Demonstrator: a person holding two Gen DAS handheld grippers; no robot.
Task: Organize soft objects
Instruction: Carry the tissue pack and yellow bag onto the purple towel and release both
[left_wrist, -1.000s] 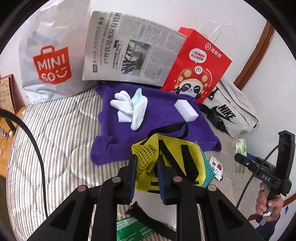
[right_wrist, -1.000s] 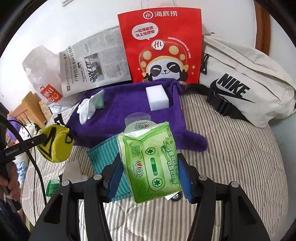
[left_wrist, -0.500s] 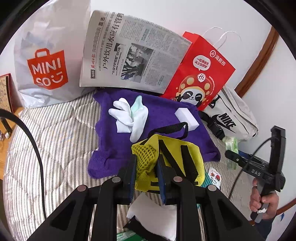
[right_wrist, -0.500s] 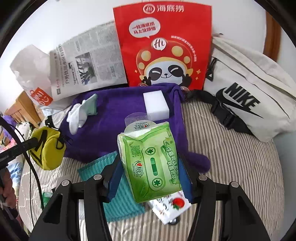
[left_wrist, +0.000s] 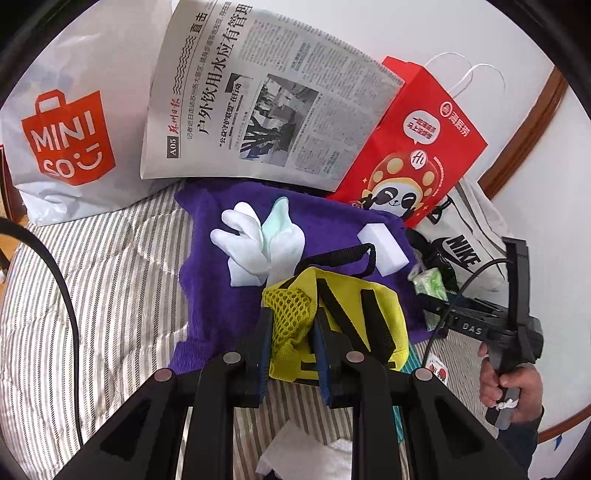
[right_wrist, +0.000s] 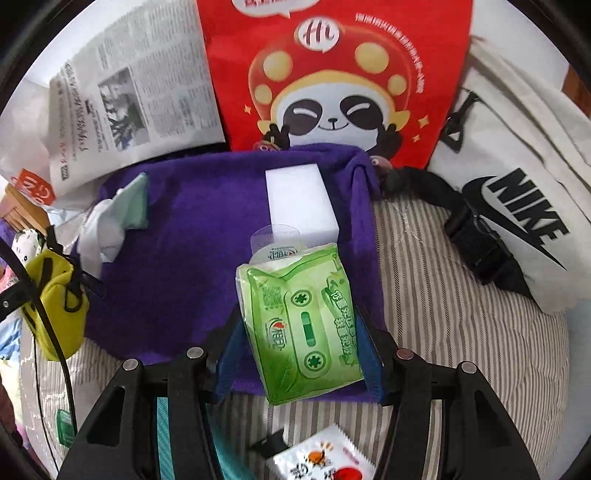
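Left wrist view: purple towel (left_wrist: 229, 295) on the striped bed already carried the white gloves (left_wrist: 255, 243) and the white sponge block (left_wrist: 384, 251). My read: task was partway, two items in hand not placed yet. Left gripper (left_wrist: 291, 354) was clamped narrow on the mesh edge of the yellow pouch (left_wrist: 332, 325), held over the towel's near edge.

Right wrist view: right gripper (right_wrist: 299, 350) was clamped on the green tissue pack (right_wrist: 303, 321), pads on both sides, above the towel, just in front of the sponge. A teal cloth (right_wrist: 166, 435) and a small printed packet (right_wrist: 325, 461) lay off the towel, likely left to do.
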